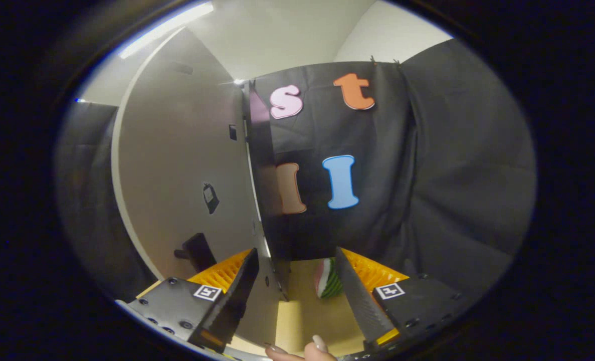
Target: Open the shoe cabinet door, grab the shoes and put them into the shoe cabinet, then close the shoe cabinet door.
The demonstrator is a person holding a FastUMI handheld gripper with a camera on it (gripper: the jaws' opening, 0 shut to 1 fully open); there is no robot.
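Observation:
The shoe cabinet's pale grey door [177, 165] stands close on the left, with a black handle [197, 250] low on it. Its thin edge and a dark glossy panel [264, 175] run down to a point between my fingers, nearer the left one. My gripper [295, 253] is open, with the fingers wide apart and neither one pressing on the panel. A shoe [328, 285] with white, red and green stripes lies on the wooden surface [307, 316], just inside the right finger and partly hidden by it.
The black cloth wall hangs behind and to the right. A person's fingertips [312, 348] show at the near end of the wooden surface, below my fingers. A small dark mark [210, 197] sits on the grey door.

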